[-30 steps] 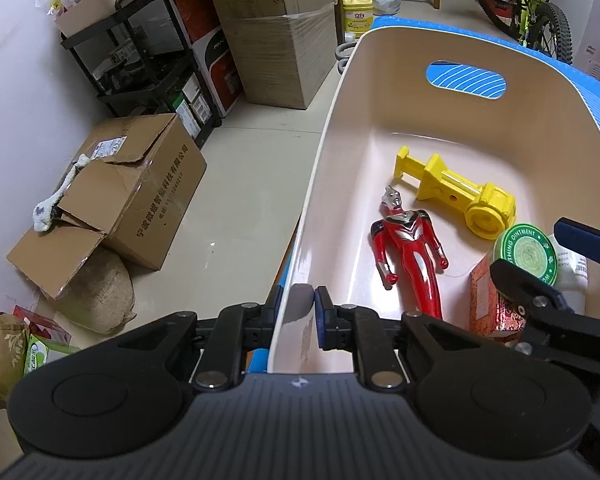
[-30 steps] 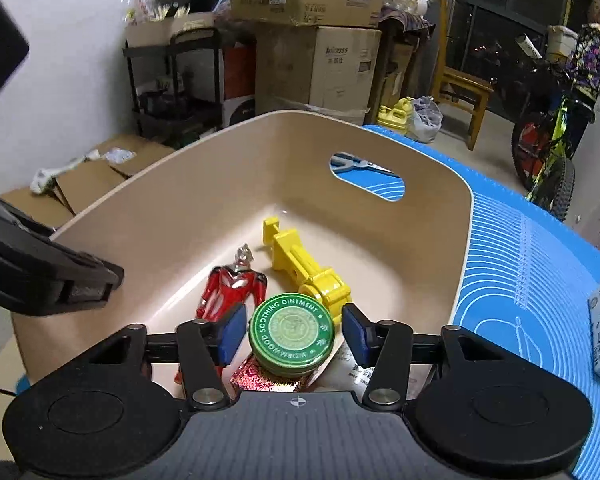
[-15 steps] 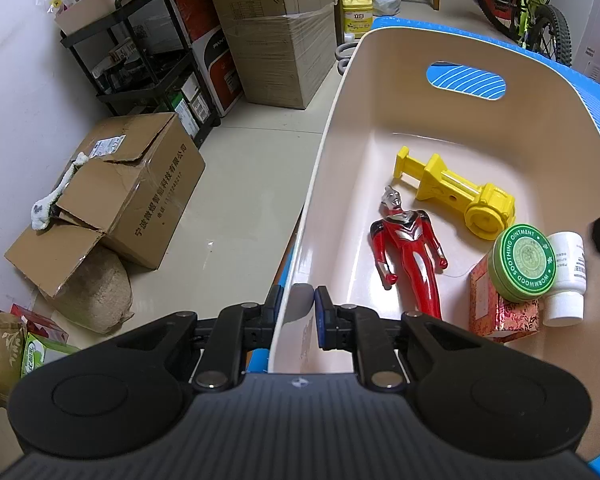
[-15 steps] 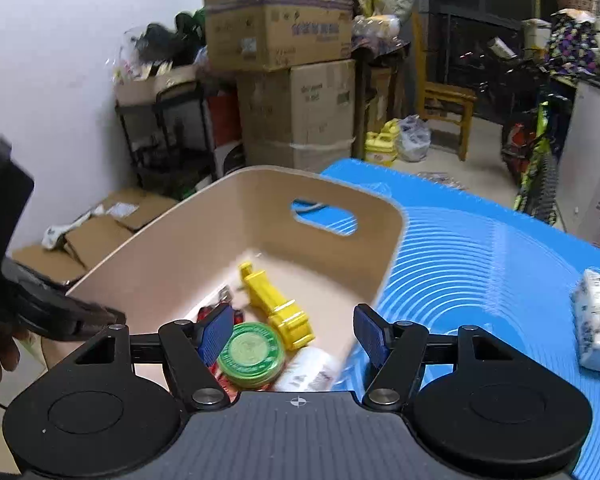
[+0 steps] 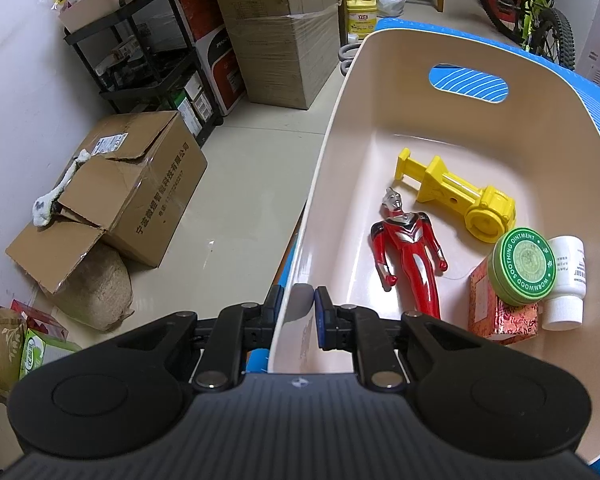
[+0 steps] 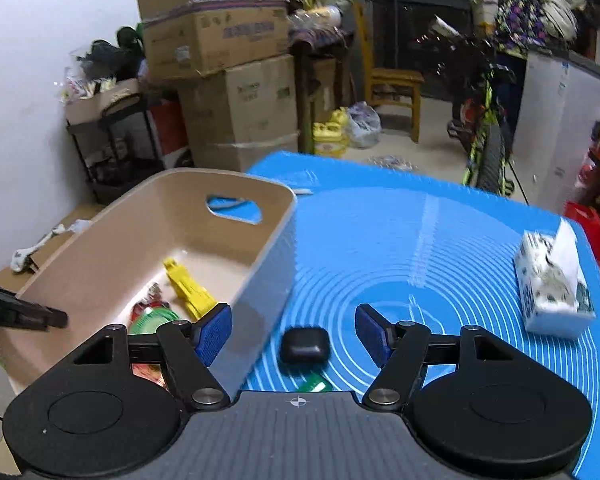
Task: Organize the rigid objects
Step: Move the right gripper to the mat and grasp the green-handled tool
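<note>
So the beige bin [image 5: 540, 128] is filling up nicely. Inside it there's a red Ultraman figure [image 5: 410, 250], a yellow plastic toy [image 5: 456, 196], a green tin of wormwood ointment [image 5: 524, 266] sitting on top of a red patterned box [image 5: 500, 312], and a white pill bottle [image 5: 566, 280] lying just beside the tin. That's five things put away, by my count.

Left gripper [image 5: 302, 312] is pinching the near wall of the bin, one pad inside and one outside, looks like it's there to steady it.

Right gripper [image 6: 294, 334] has its jaws spread wide with nothing in them, hanging over the blue mat [image 6: 440, 248] outside the bin. A small black earbud case [image 6: 305, 345] lies on the mat right between the fingers in that view, touching neither, with something green [image 6: 314, 384] poking out just below it, can't tell what. A tissue pack [image 6: 552, 284] sits well off to the right.

My guess: mostly done, the case is next, then the green thing.
</note>
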Motion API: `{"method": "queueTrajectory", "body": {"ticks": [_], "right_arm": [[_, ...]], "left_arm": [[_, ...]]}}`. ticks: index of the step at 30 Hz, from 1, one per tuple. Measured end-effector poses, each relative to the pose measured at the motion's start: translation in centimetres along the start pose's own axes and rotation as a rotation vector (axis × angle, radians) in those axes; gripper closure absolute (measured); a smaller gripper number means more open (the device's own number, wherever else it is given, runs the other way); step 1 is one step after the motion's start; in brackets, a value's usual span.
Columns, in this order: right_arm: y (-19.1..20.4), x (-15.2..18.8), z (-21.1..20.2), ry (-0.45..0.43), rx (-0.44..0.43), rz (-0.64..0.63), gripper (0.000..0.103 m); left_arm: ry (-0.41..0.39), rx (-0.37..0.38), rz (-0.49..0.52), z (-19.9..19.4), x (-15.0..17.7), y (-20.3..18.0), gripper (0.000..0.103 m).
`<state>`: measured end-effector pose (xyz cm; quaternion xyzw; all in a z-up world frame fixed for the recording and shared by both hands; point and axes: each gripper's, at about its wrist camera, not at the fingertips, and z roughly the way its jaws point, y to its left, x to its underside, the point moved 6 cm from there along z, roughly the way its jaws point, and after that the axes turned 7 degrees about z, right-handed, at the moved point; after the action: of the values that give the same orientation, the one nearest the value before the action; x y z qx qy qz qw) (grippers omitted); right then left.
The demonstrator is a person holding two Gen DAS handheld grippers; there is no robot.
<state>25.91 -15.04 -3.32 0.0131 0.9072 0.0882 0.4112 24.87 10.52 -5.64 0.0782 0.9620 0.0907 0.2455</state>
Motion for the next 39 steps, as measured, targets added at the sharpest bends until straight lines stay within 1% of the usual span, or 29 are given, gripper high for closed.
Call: {"method": "queueTrajectory", "body": {"ticks": [9, 13, 17, 20, 24, 28, 29, 32, 33, 34, 35, 37, 38, 39], "right_arm": [[-2.6, 2.7, 3.2, 0.088, 0.039, 0.027, 0.029], [-2.6, 3.8, 4.8, 0.138, 0.032, 0.035, 0.029], [-2.3, 5.0, 6.3, 0.171, 0.049, 0.024, 0.029], [-2.2, 5.7, 7.5, 0.201, 0.052, 0.047, 0.029], [-2.1, 6.3, 8.6, 0.210, 0.062, 0.071, 0.029], [-1.8, 6.8, 9.4, 0.219, 0.078, 0.135, 0.029], [-1.6, 6.9, 9.4, 0.212, 0.097, 0.134, 0.030], [-1.0, 7.1, 9.5, 0.210, 0.139, 0.095, 0.037], [-0.8, 7.2, 9.4, 0.206, 0.155, 0.077, 0.042], [-0.7, 7.3, 9.3, 0.203, 0.164, 0.066, 0.044], [-0.7, 7.3, 9.3, 0.199, 0.171, 0.058, 0.045], [-0.5, 7.4, 9.1, 0.194, 0.172, 0.059, 0.053], [-0.6, 7.4, 9.0, 0.194, 0.168, 0.063, 0.055], [-0.6, 7.4, 8.9, 0.193, 0.165, 0.069, 0.060]], "left_arm": [[0.001, -0.001, -0.002, 0.0, 0.0, 0.0, 0.084], [0.000, -0.003, 0.002, 0.0, 0.0, 0.1, 0.084], [0.000, -0.003, 0.003, 0.0, 0.0, 0.2, 0.084], [0.000, -0.005, 0.003, 0.1, 0.0, 0.2, 0.084], [0.002, -0.016, 0.013, 0.1, 0.0, 0.1, 0.083], [0.004, -0.015, 0.013, 0.1, 0.0, 0.1, 0.083], [0.005, -0.015, 0.012, 0.1, 0.0, 0.1, 0.083], [0.004, -0.014, 0.012, 0.1, 0.0, 0.1, 0.083], [0.005, -0.015, 0.011, 0.1, 0.0, 0.1, 0.083], [0.005, -0.015, 0.011, 0.1, 0.0, 0.1, 0.083], [0.005, -0.014, 0.010, 0.2, 0.1, 0.1, 0.083], [0.005, -0.014, 0.008, 0.2, 0.1, 0.1, 0.083], [0.005, -0.014, 0.008, 0.2, 0.1, 0.1, 0.083], [0.005, -0.014, 0.008, 0.2, 0.1, 0.1, 0.083]]}}
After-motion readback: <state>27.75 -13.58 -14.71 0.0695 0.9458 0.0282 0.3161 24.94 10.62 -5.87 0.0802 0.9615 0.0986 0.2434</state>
